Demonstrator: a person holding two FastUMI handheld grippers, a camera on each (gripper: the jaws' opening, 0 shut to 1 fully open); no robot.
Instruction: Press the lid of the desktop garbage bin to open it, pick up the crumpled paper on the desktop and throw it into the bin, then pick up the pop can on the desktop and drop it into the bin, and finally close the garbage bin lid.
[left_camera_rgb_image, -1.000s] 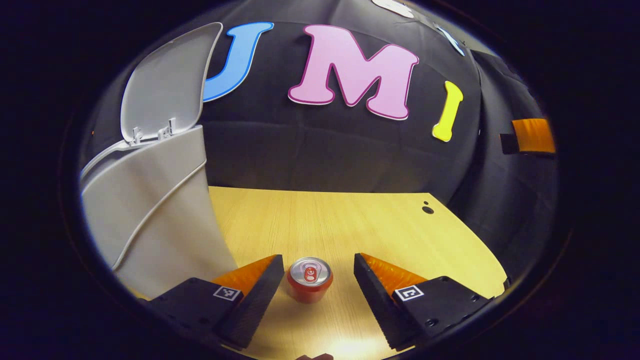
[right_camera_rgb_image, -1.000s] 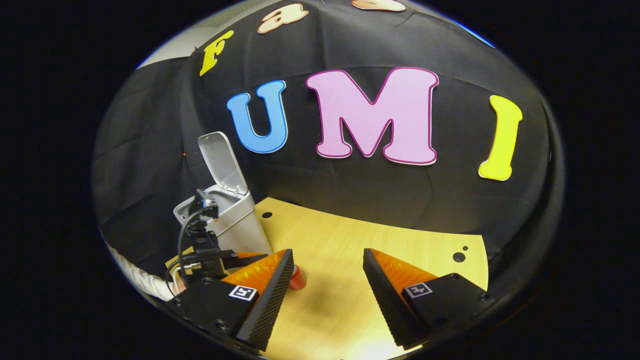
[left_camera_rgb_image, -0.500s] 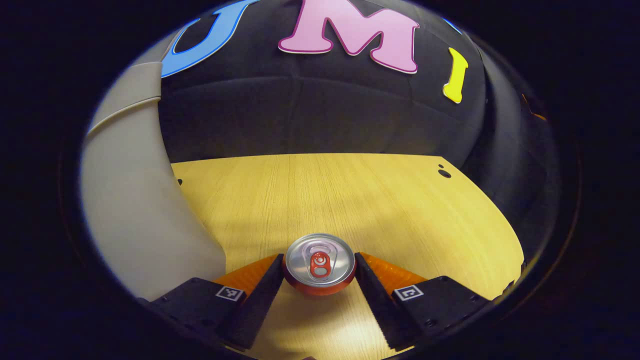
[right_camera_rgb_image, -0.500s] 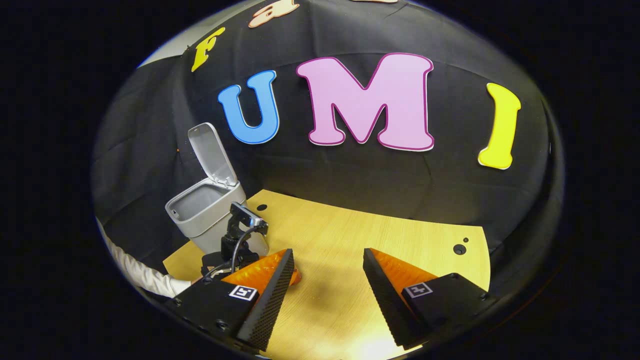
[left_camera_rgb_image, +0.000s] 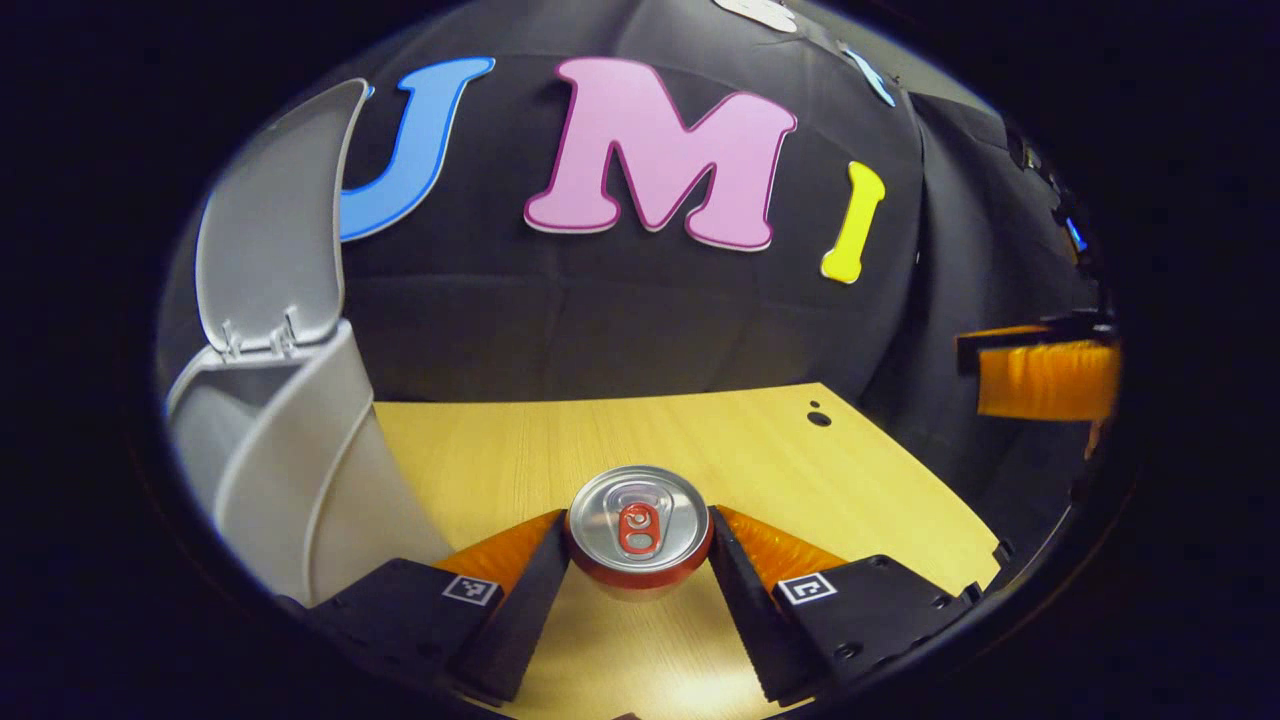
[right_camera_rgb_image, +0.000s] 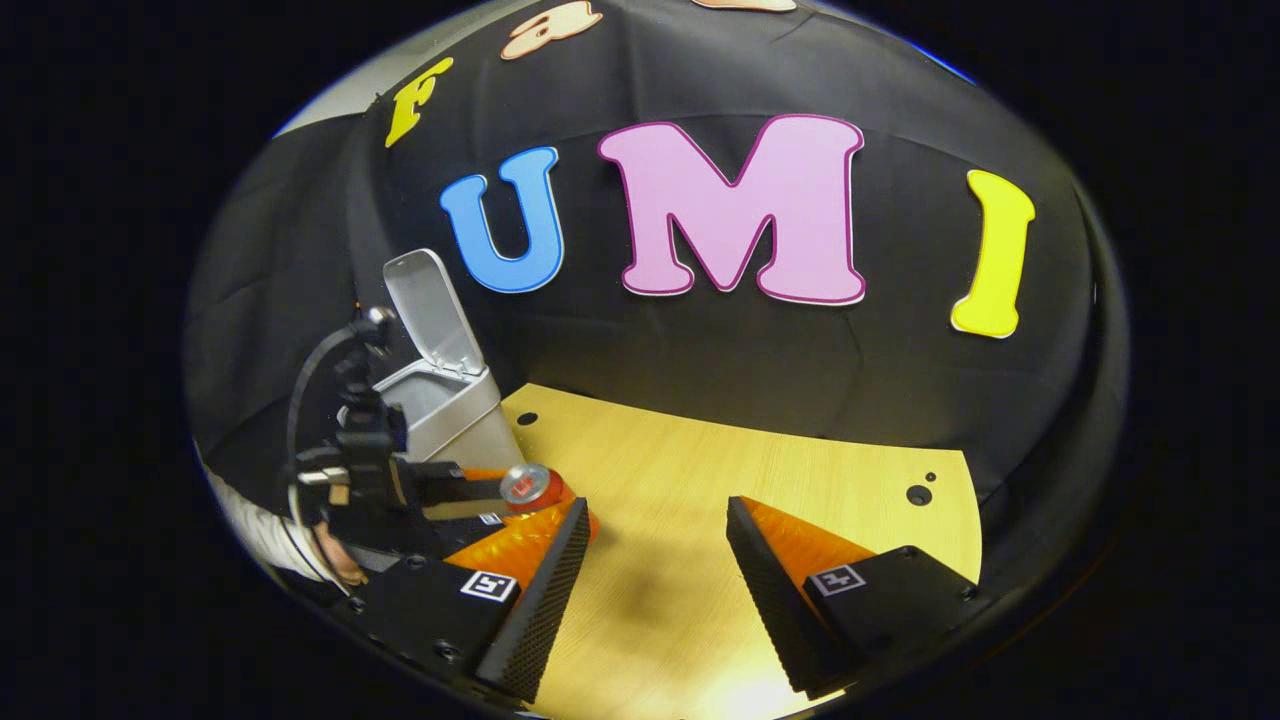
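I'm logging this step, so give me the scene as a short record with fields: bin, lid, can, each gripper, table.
bin: grey bin on the table's left side, open
lid: lid raised upright at the back
can: red can upright, between the left gripper's fingers
left gripper: left gripper shut on the can
right gripper: right gripper open, holding nothing, above the table
table: wooden table

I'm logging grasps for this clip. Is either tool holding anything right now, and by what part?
The left tool holds the pop can upright, its fingers pressing on opposite sides of the can's wall just under the top rim. The right tool is open and holds nothing.
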